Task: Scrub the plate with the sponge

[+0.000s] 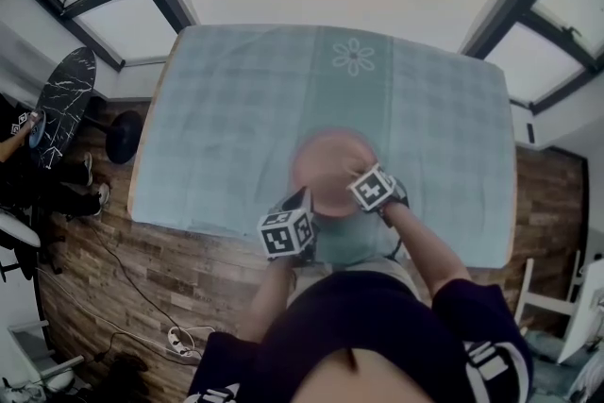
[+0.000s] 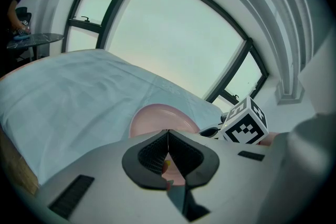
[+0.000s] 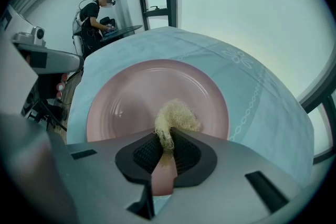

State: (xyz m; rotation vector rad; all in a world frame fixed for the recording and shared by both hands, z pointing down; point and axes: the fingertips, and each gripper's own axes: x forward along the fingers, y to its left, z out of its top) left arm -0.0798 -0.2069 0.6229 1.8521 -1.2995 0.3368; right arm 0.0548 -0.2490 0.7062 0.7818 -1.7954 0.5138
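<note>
A pink plate (image 1: 326,167) lies on the pale blue tablecloth (image 1: 226,118), near the table's front edge. My left gripper (image 1: 304,201) is at the plate's near-left rim. In the left gripper view its jaws (image 2: 168,135) are shut, with the pink plate (image 2: 157,117) running in between them. My right gripper (image 3: 167,140) is shut on a pale yellow fibrous sponge (image 3: 176,117), which rests on the plate's (image 3: 136,97) inner surface near its front. In the head view the right gripper (image 1: 356,179) reaches over the plate's near-right side. Its marker cube (image 2: 245,122) shows beside the left gripper.
The table's front edge (image 1: 217,224) runs just below the plate, over a wooden floor (image 1: 123,278) with a cable and power strip (image 1: 179,340). A black round side table (image 1: 64,99) stands at the left. A person (image 3: 97,12) works at a far table. Windows surround the room.
</note>
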